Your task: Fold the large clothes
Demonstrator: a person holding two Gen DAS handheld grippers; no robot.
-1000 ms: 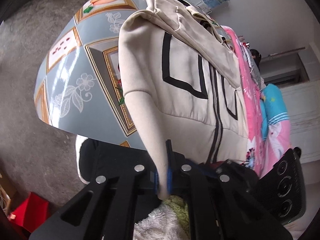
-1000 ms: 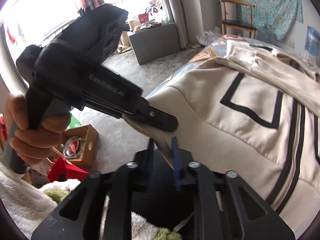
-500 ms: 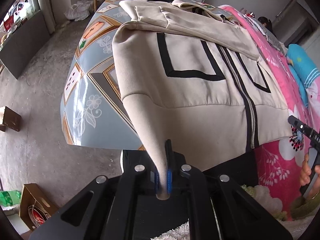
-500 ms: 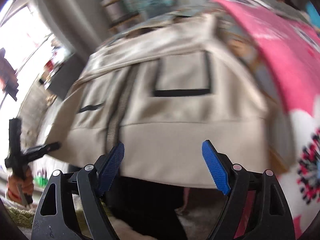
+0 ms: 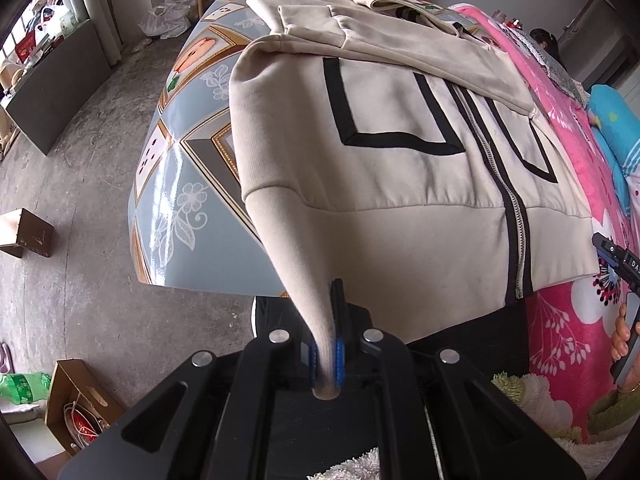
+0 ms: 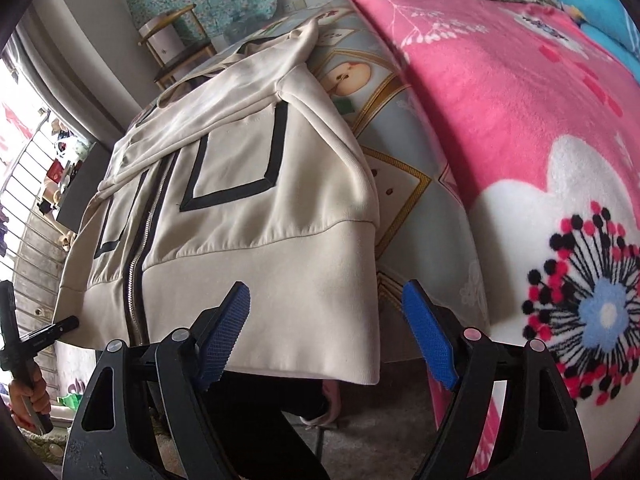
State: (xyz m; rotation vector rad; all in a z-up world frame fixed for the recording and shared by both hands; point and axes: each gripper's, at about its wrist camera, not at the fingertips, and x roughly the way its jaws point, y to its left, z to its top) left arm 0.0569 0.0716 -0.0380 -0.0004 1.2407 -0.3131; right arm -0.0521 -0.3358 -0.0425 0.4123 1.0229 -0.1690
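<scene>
A cream zip jacket (image 5: 400,184) with black lines lies front up on a table with a patterned blue-grey cloth (image 5: 176,208). Its hem hangs over the near edge. My left gripper (image 5: 326,356) is shut on the jacket's left hem corner, pulling it into a taut point. The jacket also shows in the right wrist view (image 6: 248,216). My right gripper (image 6: 326,340) is open, its blue pads either side of the right hem corner, just in front of it. The right gripper's tip shows in the left wrist view (image 5: 612,252).
A pink flowered blanket (image 6: 520,128) covers the table's right part. A blue pillow (image 5: 616,120) lies beyond it. A wooden chair (image 6: 176,52) stands at the far end. Cardboard boxes (image 5: 76,408) sit on the concrete floor at left.
My right gripper swung from beside the left gripper to the jacket's right hem corner and opened. My left gripper kept its hold and pulled the corner back.
</scene>
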